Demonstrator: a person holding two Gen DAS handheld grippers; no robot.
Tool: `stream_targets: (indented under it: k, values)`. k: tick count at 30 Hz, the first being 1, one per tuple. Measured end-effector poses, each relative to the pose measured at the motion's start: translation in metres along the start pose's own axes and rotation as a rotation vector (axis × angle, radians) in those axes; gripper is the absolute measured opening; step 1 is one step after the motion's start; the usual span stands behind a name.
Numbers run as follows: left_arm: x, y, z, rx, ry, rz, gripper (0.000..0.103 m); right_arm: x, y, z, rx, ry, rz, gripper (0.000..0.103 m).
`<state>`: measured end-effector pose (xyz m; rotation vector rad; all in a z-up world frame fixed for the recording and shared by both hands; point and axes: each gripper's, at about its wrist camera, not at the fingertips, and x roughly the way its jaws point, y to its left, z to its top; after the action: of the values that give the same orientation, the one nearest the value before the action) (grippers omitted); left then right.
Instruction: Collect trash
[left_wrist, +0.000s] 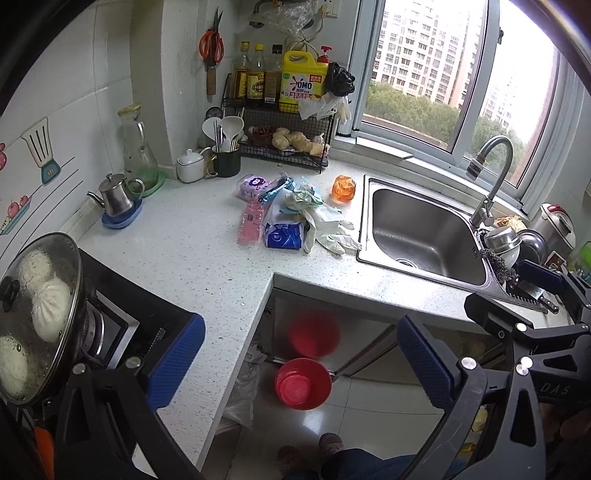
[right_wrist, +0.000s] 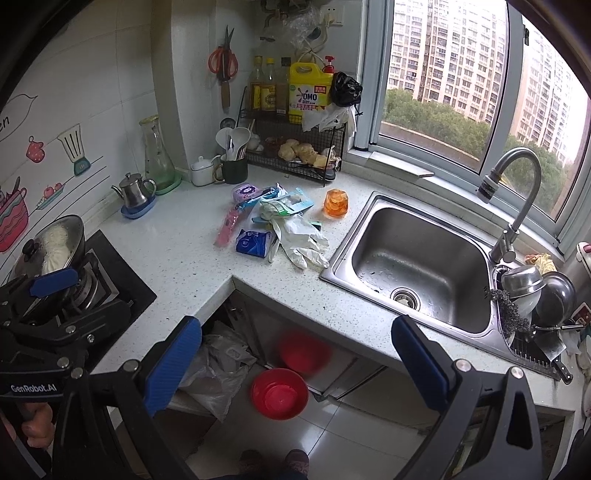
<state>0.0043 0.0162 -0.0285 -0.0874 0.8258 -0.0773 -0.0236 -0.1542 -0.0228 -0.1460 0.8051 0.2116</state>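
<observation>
left hand-held gripper (left_wrist: 301, 363): apart, empty | right hand-held gripper (right_wrist: 295, 363): apart, empty | trash pile (right_wrist: 275, 225): on bench (right_wrist: 184, 258) beside sink (right_wrist: 417, 262)

Trash pile (right_wrist: 275, 225) lies on counter (right_wrist: 177, 254), left of sink (right_wrist: 417, 262).

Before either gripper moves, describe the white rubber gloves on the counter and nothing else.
The white rubber gloves lie limp on the speckled counter, left of the sink, looking thin and creased. They are crumpled together, so I cannot tell where one ends; the fingers splay toward the counter's front edge. The cuff end runs up into the litter pile, under a teal and white wrapper. Their left side touches the blue tissue pack. Neither gripper touches them.
</observation>
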Motion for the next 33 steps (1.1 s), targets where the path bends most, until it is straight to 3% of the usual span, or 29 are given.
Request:
stream_targets:
  k: [11,18,23,27,29,33]
  values:
    - [0.009,-0.001,0.016,0.036,-0.017,0.006,0.103,0.006,-0.003,0.009,0.017,-0.006,0.006,0.103]
    - [0.024,-0.001,0.041,0.039,-0.026,-0.004,0.103,0.026,-0.011,0.029,-0.004,-0.007,0.062,0.103]
    - [0.052,-0.004,0.066,0.051,-0.011,0.065,0.103,0.058,-0.024,0.052,-0.044,0.004,0.097,0.103]
    - [0.085,-0.005,0.086,0.037,0.028,0.130,0.103,0.091,-0.036,0.080,-0.090,0.024,0.182,0.102]
    - [0.104,-0.003,0.094,0.022,0.050,0.135,0.103,0.113,-0.039,0.097,-0.122,0.048,0.242,0.093]
    - [0.139,0.001,0.111,-0.015,0.081,0.182,0.103,0.158,-0.039,0.125,-0.225,0.099,0.340,0.092]
